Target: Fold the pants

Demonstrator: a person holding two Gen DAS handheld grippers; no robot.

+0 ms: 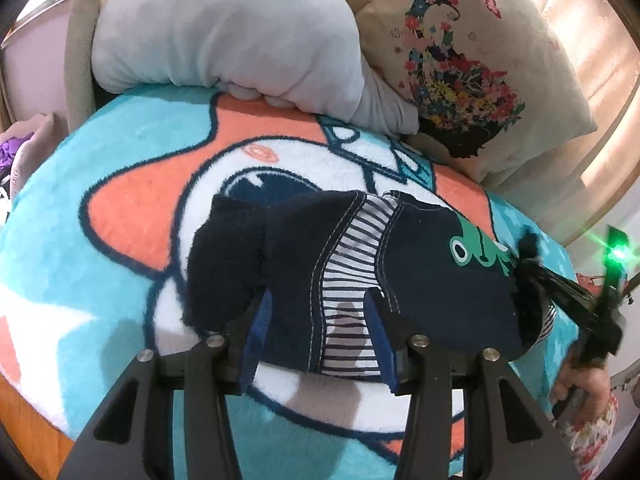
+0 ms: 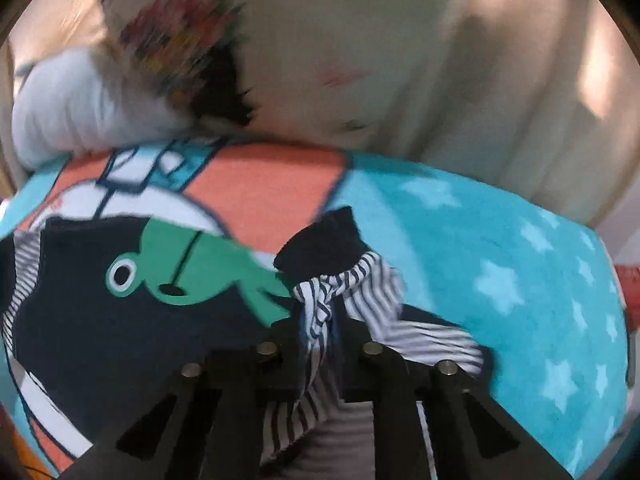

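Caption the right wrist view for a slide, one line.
Right hand-held gripper shut on the striped end of the navy frog-print pants, which lie on a teal star blanket.

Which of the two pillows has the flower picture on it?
The cream pillow on the right has it; the grey pillow beside it is plain.

A bedroom: pillows (image 1: pixel 224 32), cartoon blanket (image 1: pixel 100 240) on bed.

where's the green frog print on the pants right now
The green frog print sits on the right part of the navy pants in the left wrist view, lying on the cartoon blanket, beside the right gripper.
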